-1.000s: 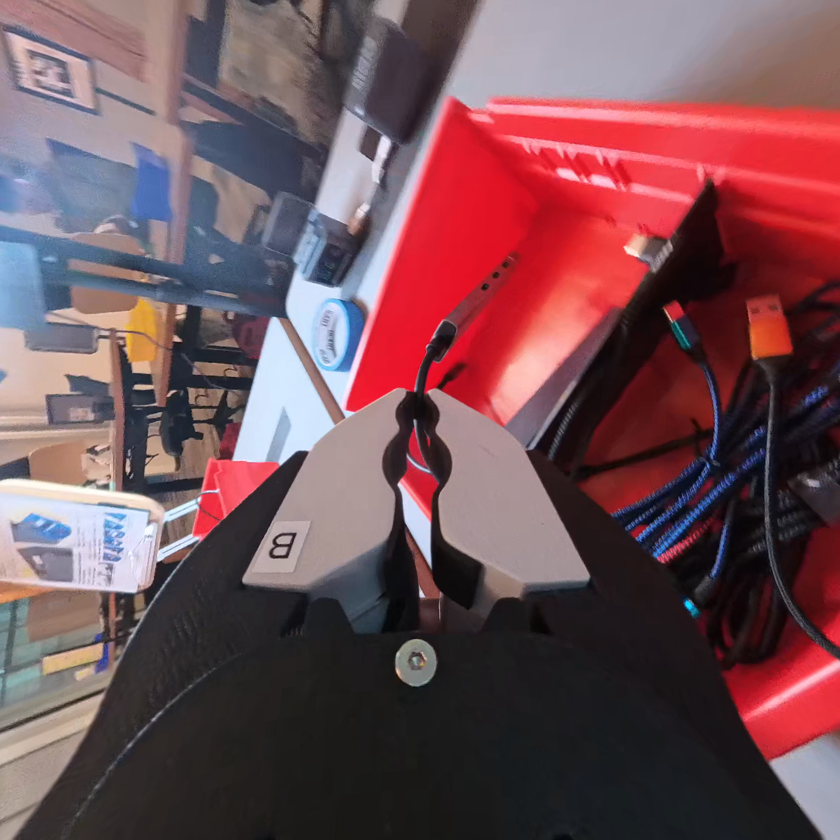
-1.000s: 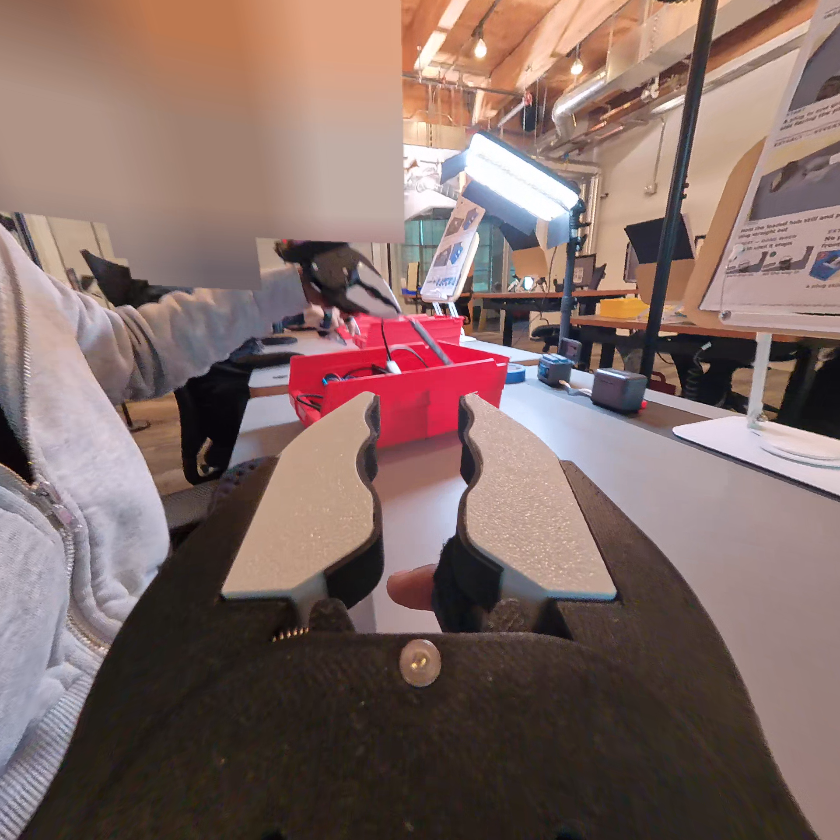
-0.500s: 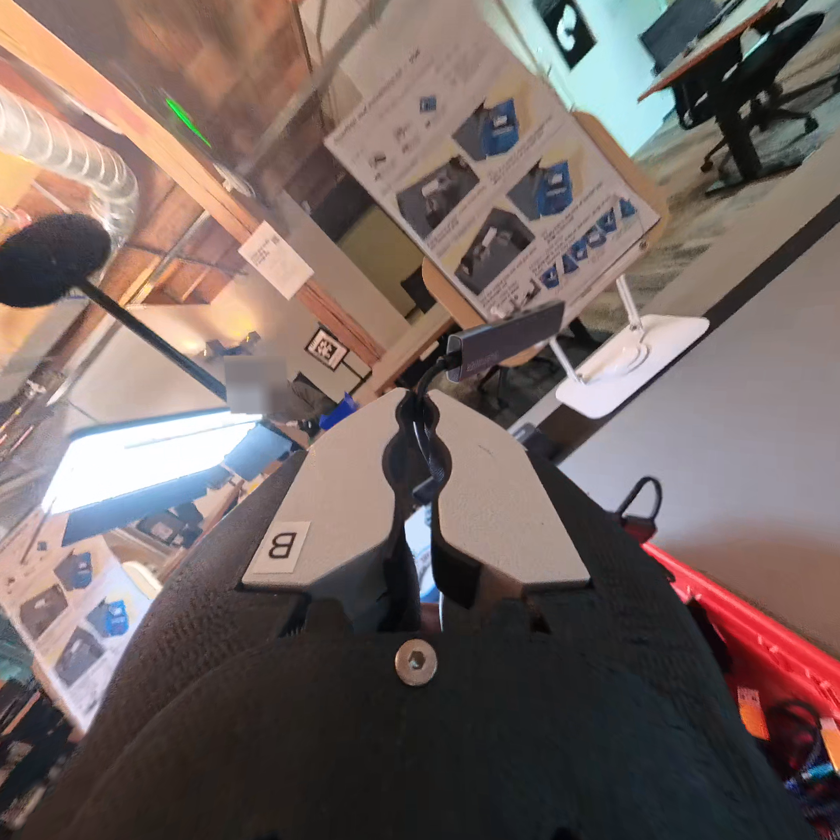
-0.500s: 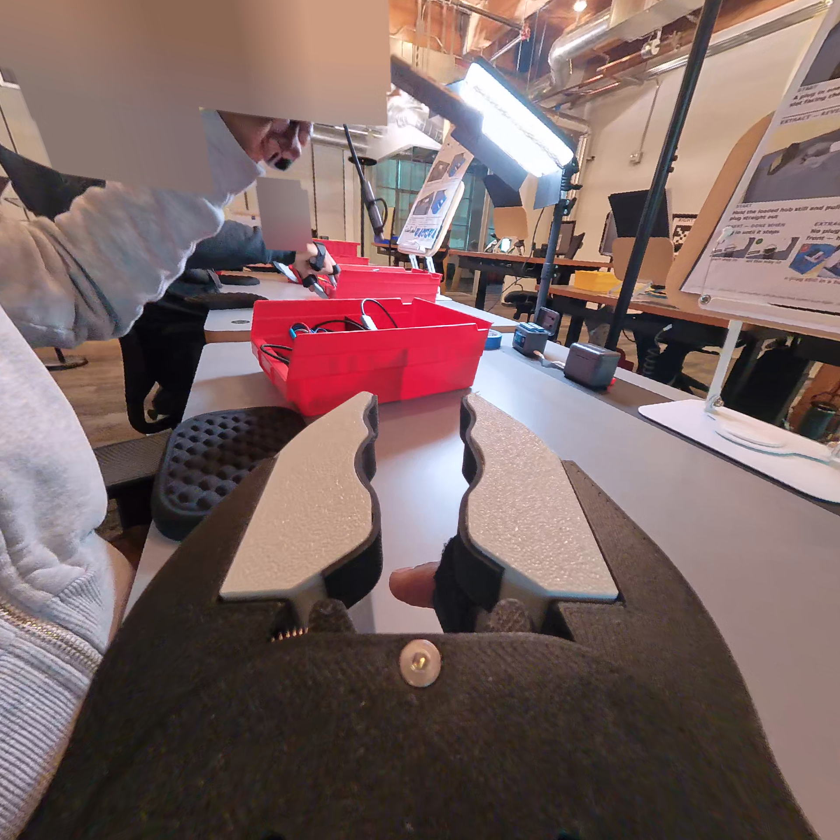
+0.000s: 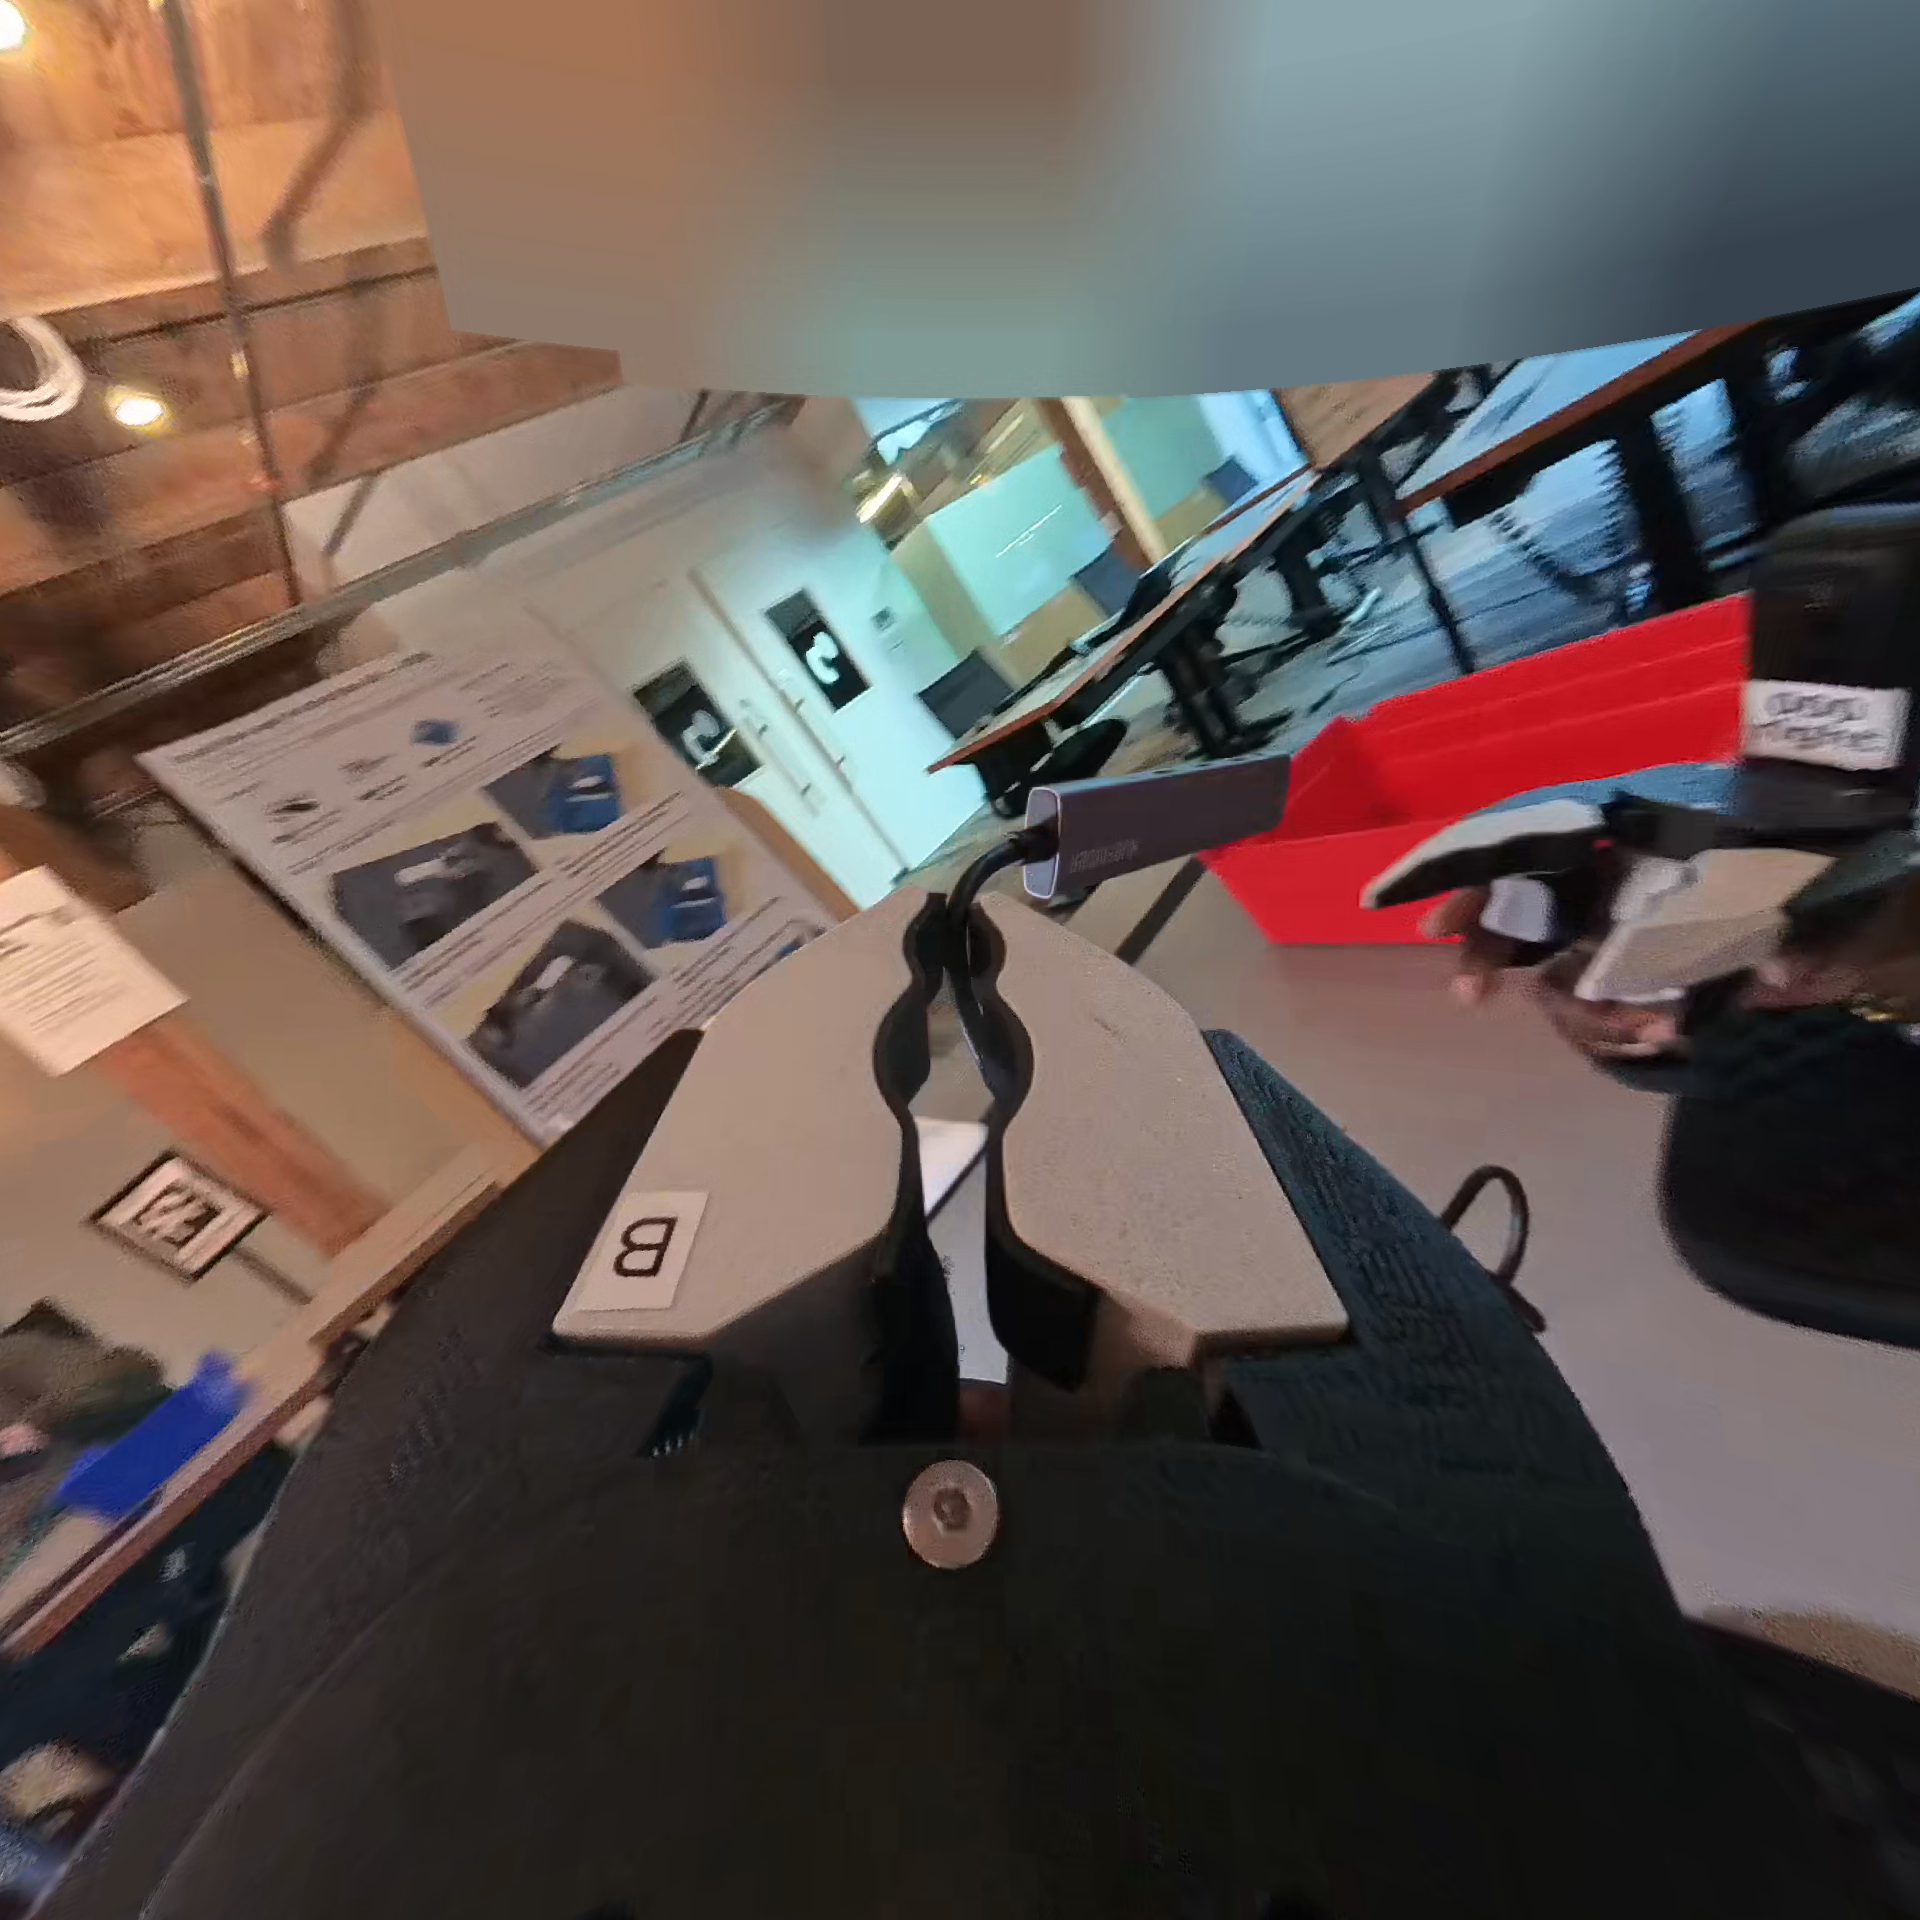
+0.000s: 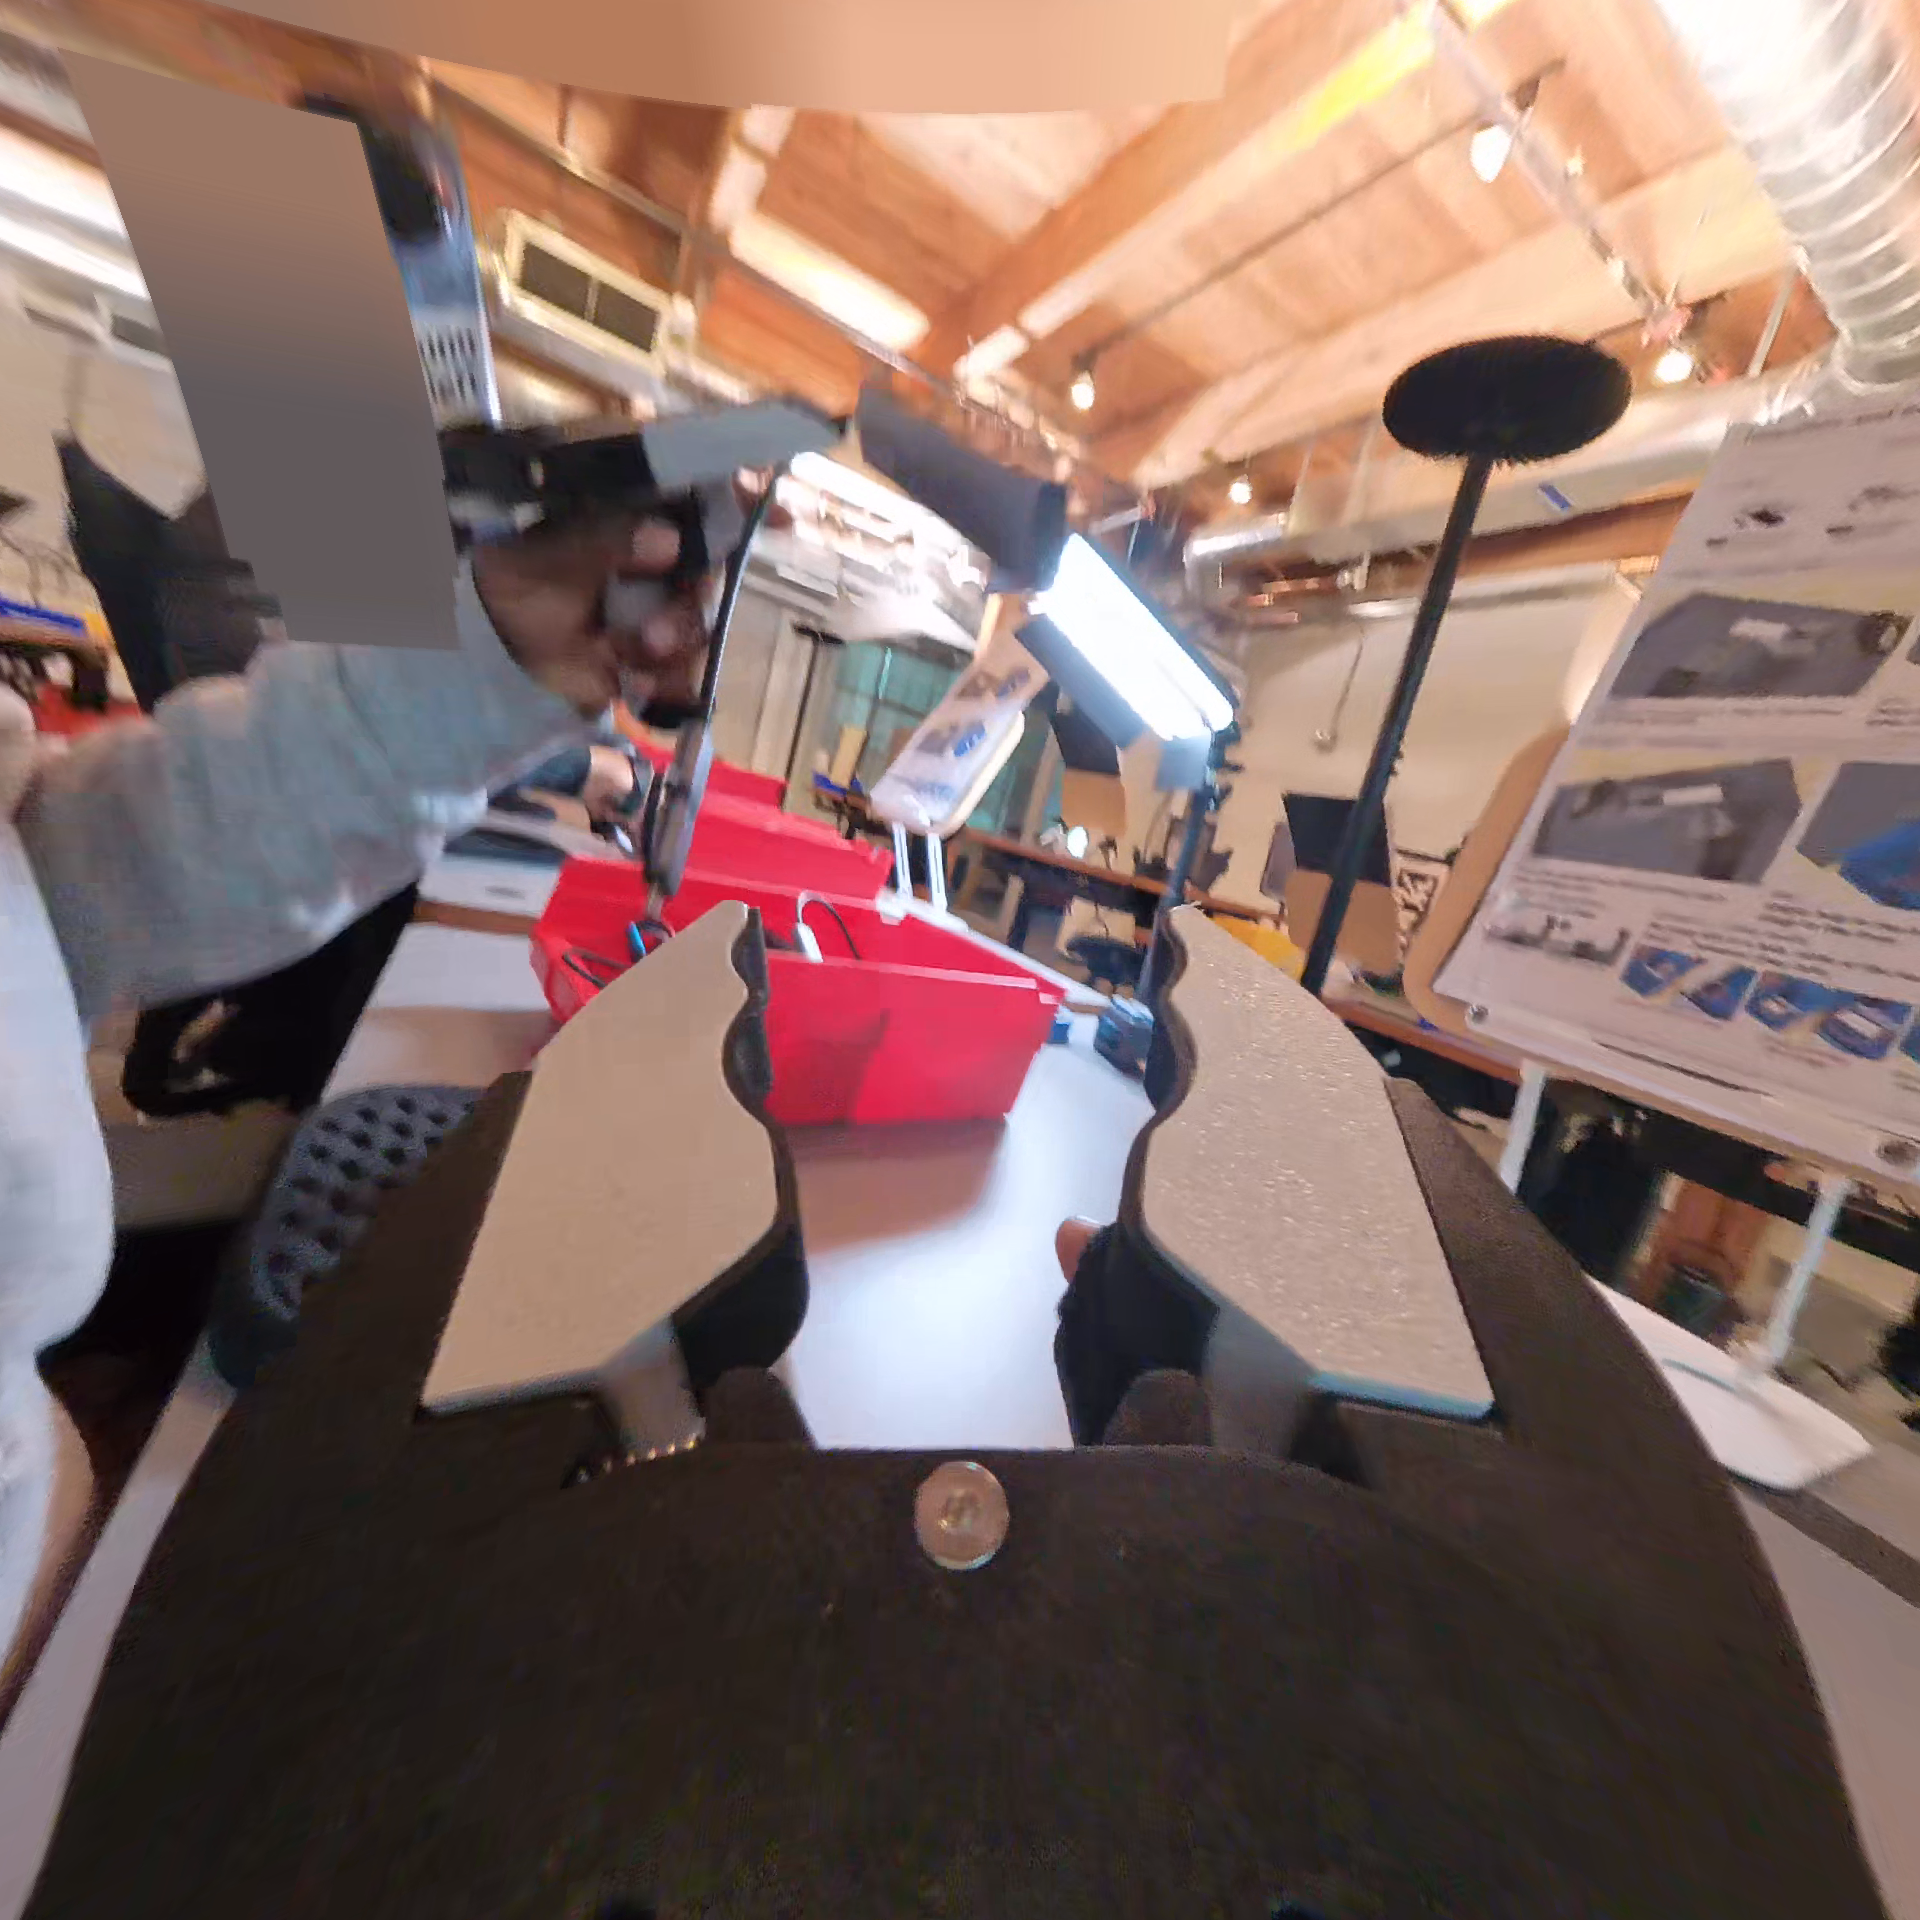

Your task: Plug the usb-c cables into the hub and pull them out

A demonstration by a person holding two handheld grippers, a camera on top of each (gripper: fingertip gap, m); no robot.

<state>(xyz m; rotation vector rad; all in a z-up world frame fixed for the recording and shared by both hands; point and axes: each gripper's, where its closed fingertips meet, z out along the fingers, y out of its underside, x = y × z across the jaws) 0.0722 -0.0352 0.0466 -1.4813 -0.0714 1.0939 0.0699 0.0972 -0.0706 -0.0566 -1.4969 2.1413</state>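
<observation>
In the left wrist view, an instruction poster (image 5: 488, 873) stands off the tabletop's left side. At centre, the left gripper (image 5: 961, 920) is clenched on the black lead (image 5: 977, 883) that comes out of the hub (image 5: 1158, 821). The grey hub itself juts out past the fingertips, held in the air above the tabletop (image 5: 1351, 1039), its long body pointing to the right. No cable shows in its ports from here. Farther right a red bin (image 5: 1507, 810) sits toward the far edge of the tabletop, and the right gripper (image 5: 1527, 914) shows near the right margin of the picture, near the hub but apart from it.

In the right wrist view, a grey sleeve (image 6: 270, 790) fills the left. The red bin (image 6: 883, 1049) lies just left of centre on the tabletop (image 6: 935, 1299), with loose cables (image 6: 821, 925) showing over its rim. The right gripper (image 6: 961, 945) is released, its jaws spread wide with nothing between them. A lamp (image 6: 1132, 644) and a second poster (image 6: 1714, 862) stand to the right.

As a judgement, the task is at its very start: the hub is lifted and ready, but no usb-c cable is picked, plugged or pulled. All of that is left.
</observation>
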